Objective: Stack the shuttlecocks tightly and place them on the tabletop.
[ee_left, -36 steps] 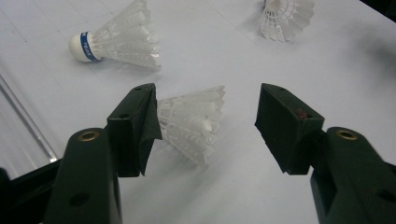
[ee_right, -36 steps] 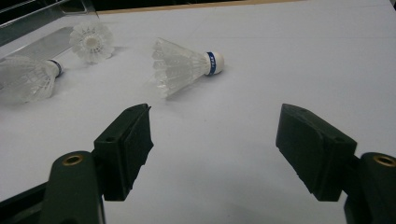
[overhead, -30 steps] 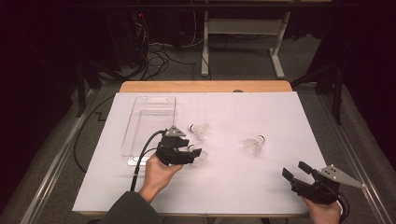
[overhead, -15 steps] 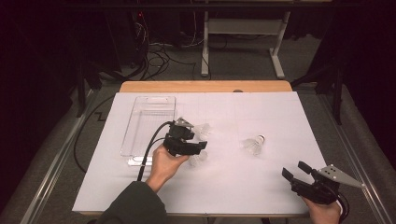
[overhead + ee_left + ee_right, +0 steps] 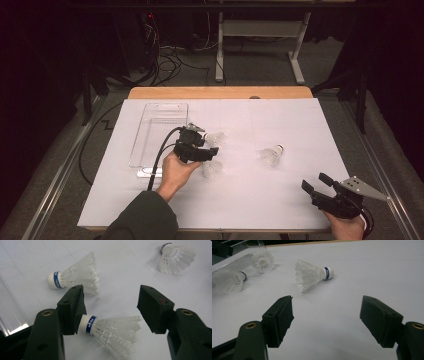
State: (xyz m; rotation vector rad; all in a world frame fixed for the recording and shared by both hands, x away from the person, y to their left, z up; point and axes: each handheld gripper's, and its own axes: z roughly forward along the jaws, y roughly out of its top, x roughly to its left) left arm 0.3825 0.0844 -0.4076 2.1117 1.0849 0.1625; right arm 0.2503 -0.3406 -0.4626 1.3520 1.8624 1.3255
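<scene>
Three white feather shuttlecocks with blue-banded corks lie on the white table cover. My left gripper (image 5: 207, 146) hovers between two of them, jaws open. In the left gripper view (image 5: 111, 298) the near shuttlecock (image 5: 110, 331) lies on its side between the jaws, its cork close by the left pad and its feathers short of the right pad. A second shuttlecock (image 5: 75, 277) lies just beyond, and the third (image 5: 176, 258) farther right. My right gripper (image 5: 316, 182) rests open at the table's near right corner, nothing between its jaws (image 5: 327, 305); the third shuttlecock (image 5: 312, 273) lies ahead of it.
A clear plastic tray (image 5: 159, 132) lies on the left part of the table, just left of my left gripper. The wooden table edge (image 5: 220, 92) runs along the back. Metal rails flank both sides. A desk frame and cables stand on the floor beyond.
My left hand has moved a little away from the person and to the right, bringing its open jaws around the near shuttlecock. The right gripper has kept still.
</scene>
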